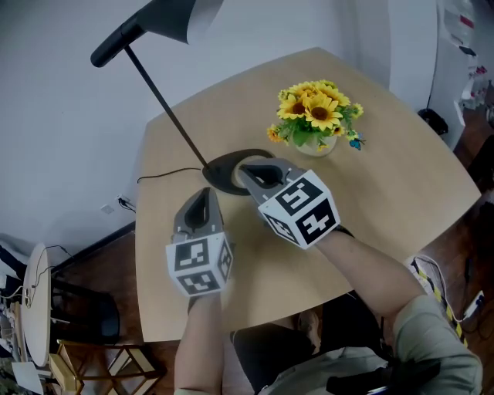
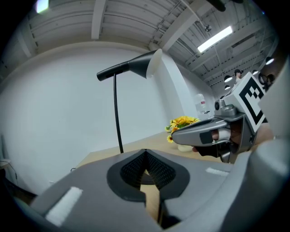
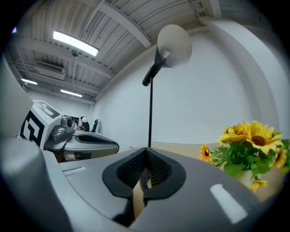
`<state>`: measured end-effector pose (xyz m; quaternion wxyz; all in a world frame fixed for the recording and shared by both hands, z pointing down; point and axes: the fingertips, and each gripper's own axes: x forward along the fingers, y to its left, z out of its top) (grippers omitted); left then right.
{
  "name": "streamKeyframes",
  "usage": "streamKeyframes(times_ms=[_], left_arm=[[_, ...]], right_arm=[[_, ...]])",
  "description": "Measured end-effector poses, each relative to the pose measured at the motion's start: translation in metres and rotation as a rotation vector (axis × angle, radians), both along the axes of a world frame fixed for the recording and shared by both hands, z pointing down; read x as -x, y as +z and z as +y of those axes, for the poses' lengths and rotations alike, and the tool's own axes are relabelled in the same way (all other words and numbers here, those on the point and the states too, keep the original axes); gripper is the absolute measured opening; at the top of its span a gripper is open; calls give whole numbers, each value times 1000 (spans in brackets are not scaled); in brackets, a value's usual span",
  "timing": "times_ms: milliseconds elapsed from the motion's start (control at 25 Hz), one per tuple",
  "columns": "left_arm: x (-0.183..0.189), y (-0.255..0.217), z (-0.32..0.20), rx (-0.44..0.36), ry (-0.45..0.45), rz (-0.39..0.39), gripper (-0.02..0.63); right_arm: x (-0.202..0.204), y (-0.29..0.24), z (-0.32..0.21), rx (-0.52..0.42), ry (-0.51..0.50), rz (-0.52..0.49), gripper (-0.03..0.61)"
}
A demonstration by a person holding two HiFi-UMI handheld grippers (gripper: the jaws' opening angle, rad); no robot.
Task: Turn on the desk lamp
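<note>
While the right gripper [image 1: 248, 171] holds its clenched, empty jaws over the round base [image 1: 222, 171] of the desk lamp [image 1: 164, 104] at mid-frame in the head view, the left gripper [image 1: 205, 196] sits just to the lower left, its jaws also pressed together on nothing. From the base the lamp's thin stem slants up to its black head [image 1: 166, 15] at the upper left. A pot of sunflowers [image 1: 315, 114] stands on the table [image 1: 401, 177] toward the upper right.

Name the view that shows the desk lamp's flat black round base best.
The head view: the flat black base lies on the pale wooden table, only part of it under the right gripper. In both gripper views the jaws cover it almost wholly.
</note>
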<state>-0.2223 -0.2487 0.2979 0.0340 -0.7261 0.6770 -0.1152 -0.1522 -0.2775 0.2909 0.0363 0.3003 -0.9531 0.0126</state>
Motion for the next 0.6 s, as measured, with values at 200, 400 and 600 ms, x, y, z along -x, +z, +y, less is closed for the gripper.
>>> streamKeyframes(times_ms=[200, 400, 600], left_arm=[[5, 19, -23, 34, -1, 13, -3], [11, 24, -51, 42, 3, 10, -3], [24, 33, -79, 73, -13, 27, -3]], right_arm=[[4, 21, -13, 31, -5, -4, -2], [4, 33, -23, 36, 20, 13, -2], [5, 44, -26, 35, 28, 48, -2]])
